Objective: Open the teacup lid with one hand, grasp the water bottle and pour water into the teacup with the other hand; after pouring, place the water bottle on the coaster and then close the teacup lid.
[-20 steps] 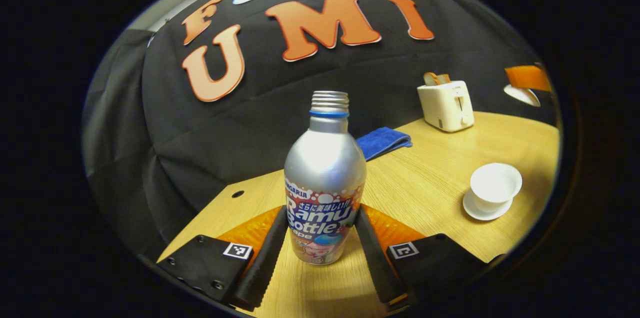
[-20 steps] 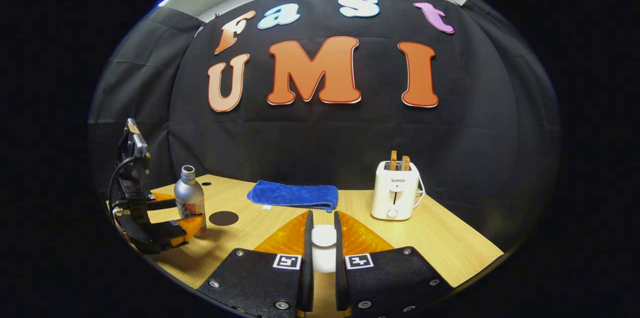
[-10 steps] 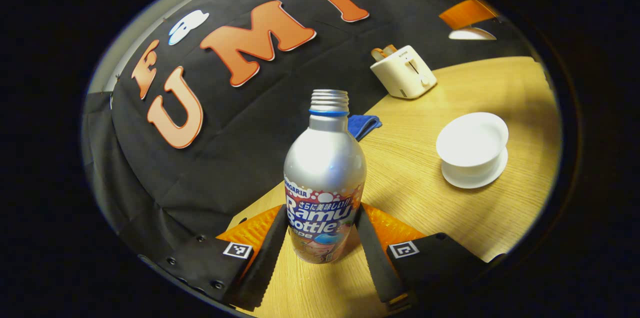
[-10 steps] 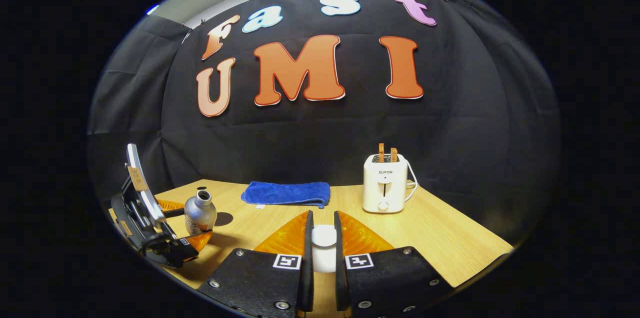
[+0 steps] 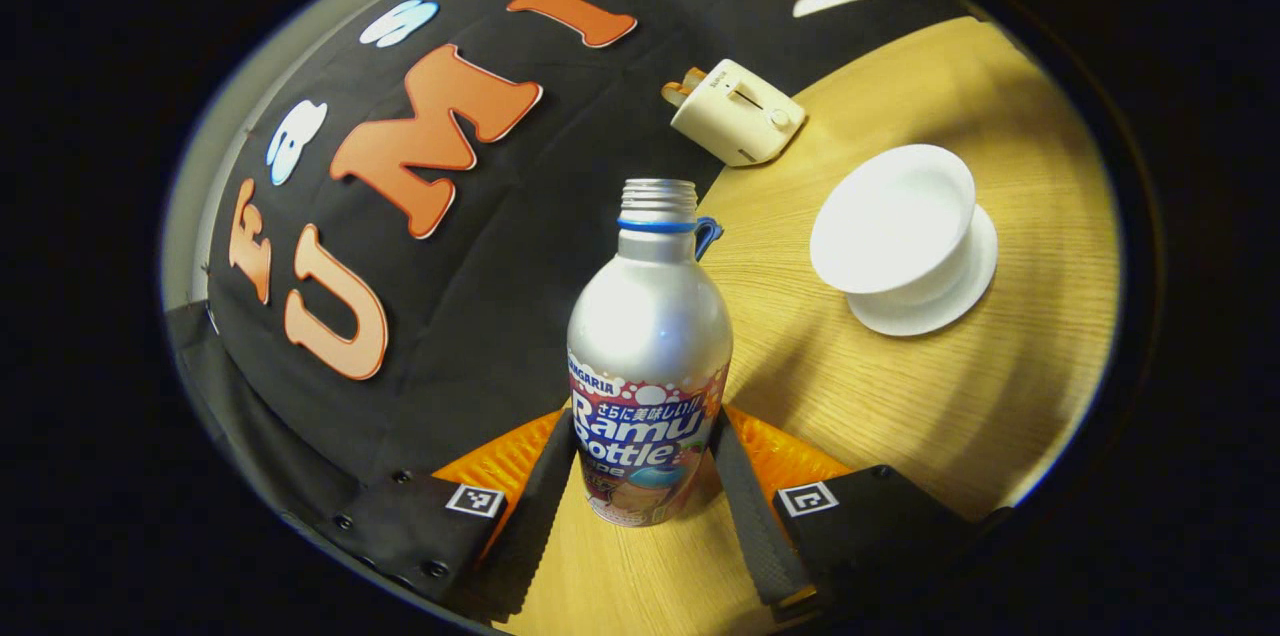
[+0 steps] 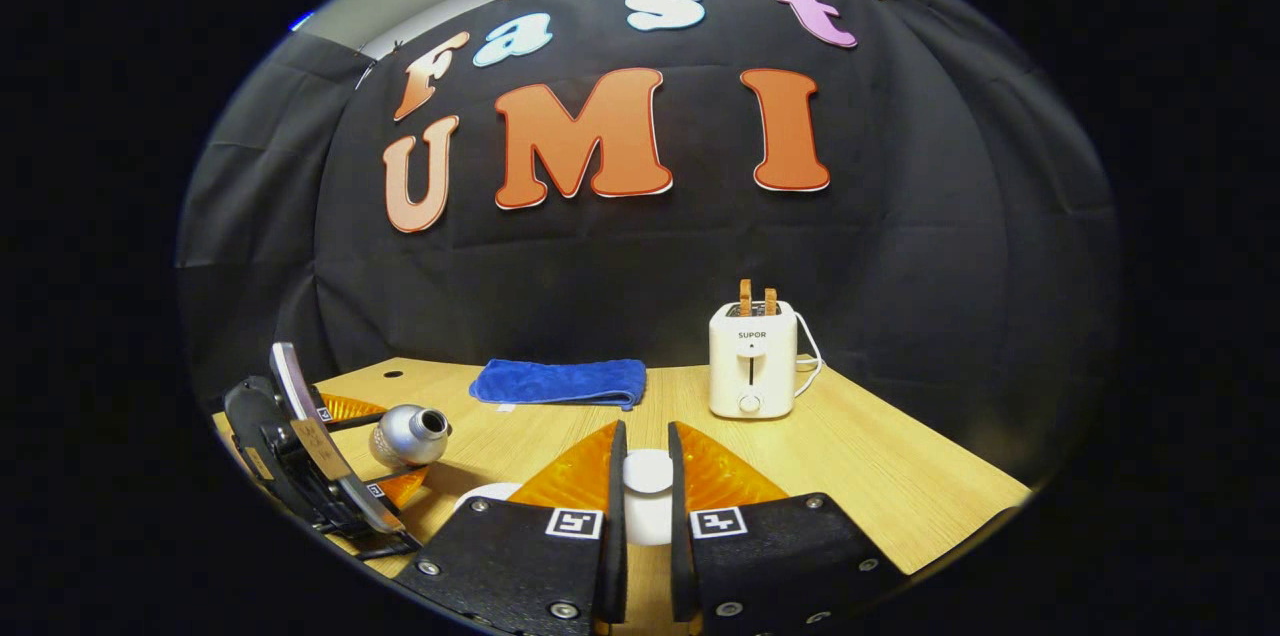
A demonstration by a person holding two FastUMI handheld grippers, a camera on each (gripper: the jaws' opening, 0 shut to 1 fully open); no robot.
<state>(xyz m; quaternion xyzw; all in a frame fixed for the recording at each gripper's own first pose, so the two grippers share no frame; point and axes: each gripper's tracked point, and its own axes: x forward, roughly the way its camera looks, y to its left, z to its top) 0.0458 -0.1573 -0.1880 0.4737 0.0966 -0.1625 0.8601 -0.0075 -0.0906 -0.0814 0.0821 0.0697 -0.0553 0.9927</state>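
My left gripper point(image 5: 645, 428) is shut on the silver water bottle point(image 5: 650, 336), whose mouth has no cap. The bottle is off the table and tilted over. In the right gripper view it point(image 6: 408, 434) lies nearly sideways in the left gripper point(image 6: 385, 456), mouth pointing right. The white teacup point(image 5: 893, 216) stands open on its saucer point(image 5: 935, 301), to the right of the bottle's mouth and beyond it. A sliver of the cup's rim point(image 6: 490, 493) shows by my right gripper point(image 6: 646, 436), which is shut on the white teacup lid point(image 6: 648, 476) and holds it in the air.
A white toaster point(image 6: 752, 356) with toast in it stands at the back right of the wooden table point(image 6: 880, 476). A folded blue towel point(image 6: 560, 381) lies at the back middle. The black cloth wall closes off the rear.
The left gripper has lifted the bottle and tipped it from upright to nearly sideways, moving it toward the teacup. The right gripper still holds the lid and has barely shifted.
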